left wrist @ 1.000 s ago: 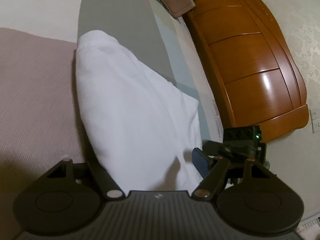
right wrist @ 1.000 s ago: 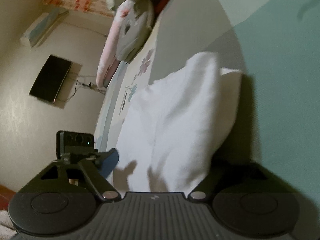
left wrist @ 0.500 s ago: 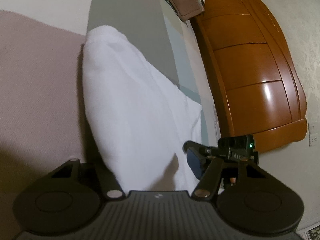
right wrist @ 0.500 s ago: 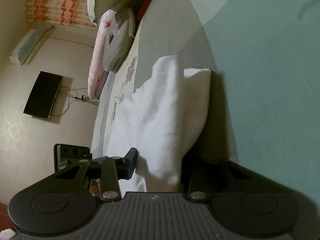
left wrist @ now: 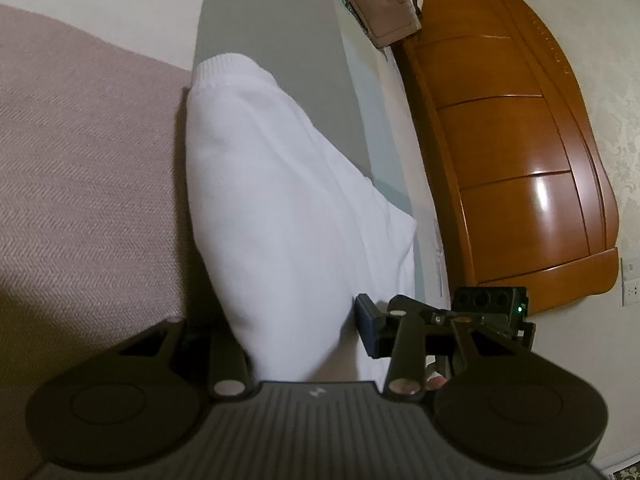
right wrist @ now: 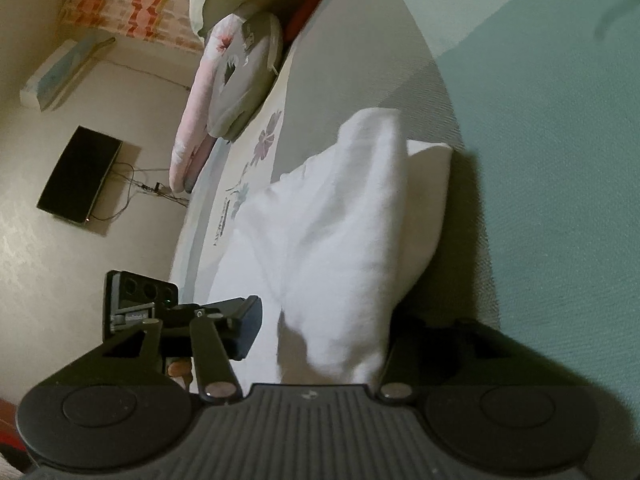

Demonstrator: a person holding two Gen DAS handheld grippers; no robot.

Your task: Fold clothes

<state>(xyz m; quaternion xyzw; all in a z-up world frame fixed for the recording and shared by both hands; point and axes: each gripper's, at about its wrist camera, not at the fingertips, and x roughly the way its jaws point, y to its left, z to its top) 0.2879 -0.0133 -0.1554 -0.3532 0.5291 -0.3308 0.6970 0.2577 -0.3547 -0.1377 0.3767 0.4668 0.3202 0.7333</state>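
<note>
Mid-fold: white garment (left wrist: 288, 208) lies bunched on the bed (left wrist: 80, 168) beside the wooden headboard (left wrist: 520, 160); left hand-held gripper (left wrist: 296, 320) is closing with cloth between its jaws, right hand-held gripper (right wrist: 320, 332) is opening around the same cloth. Next likely needs firm pinches, then a lift-over. Pillows (right wrist: 232, 80) lie past the garment.

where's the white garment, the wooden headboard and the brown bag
white garment (left wrist: 280, 216), left wrist view, middle of the folded cloth
wooden headboard (left wrist: 516, 160), left wrist view, middle panel
brown bag (left wrist: 384, 8), left wrist view, its front flap
</note>
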